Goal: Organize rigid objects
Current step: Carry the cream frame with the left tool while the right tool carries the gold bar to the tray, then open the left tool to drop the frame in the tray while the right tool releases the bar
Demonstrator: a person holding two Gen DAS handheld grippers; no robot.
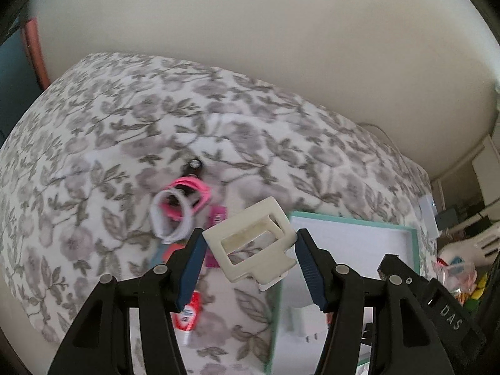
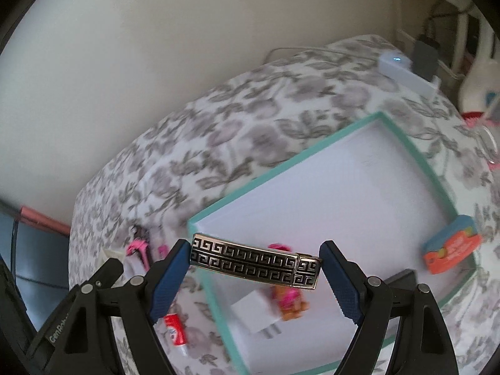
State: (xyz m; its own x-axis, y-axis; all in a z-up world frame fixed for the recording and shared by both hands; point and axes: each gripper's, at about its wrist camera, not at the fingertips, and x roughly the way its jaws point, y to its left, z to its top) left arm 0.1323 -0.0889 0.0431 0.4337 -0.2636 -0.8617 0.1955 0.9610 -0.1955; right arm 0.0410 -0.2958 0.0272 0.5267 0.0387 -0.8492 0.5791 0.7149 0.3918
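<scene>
1. Bed (image 1: 131,118) with grey floral cover, takes up most of both views; everything sits on it.
2. Teal-rimmed box (image 2: 415,162), white inside, lies open on the bed. Looks like the collection spot for the task. Already inside: white charger plug (image 2: 253,312), small orange-pink toy figure (image 2: 289,303), orange-blue eraser-like block (image 2: 450,247) against the far wall.
3. Left gripper (image 1: 250,243): clamped on a cream rectangular hair claw (image 1: 250,243), pads pressing its two ends, clip lifted off the cover and hanging just over the box's near-left edge.
4. Right gripper (image 2: 254,259): grasping a metal barrette with black Greek-key pattern (image 2: 254,259), held end to end, up in the air above the box's left corner.
5. Left on the cover outside the box: pink and white bangles (image 1: 178,209) in a pile with a dark item behind them, small red-white tube (image 1: 189,312) near the box wall, some pink bits too blurred to name.
6. Step, my read: both hands mid-carry, two items picked, drop-off pending.
7. Next move calls for: bring each item over bare white floor, clear of plug and figure, lower, then let go. Hands are close together, so stagger the drops. Then back for bangles and tube.
</scene>
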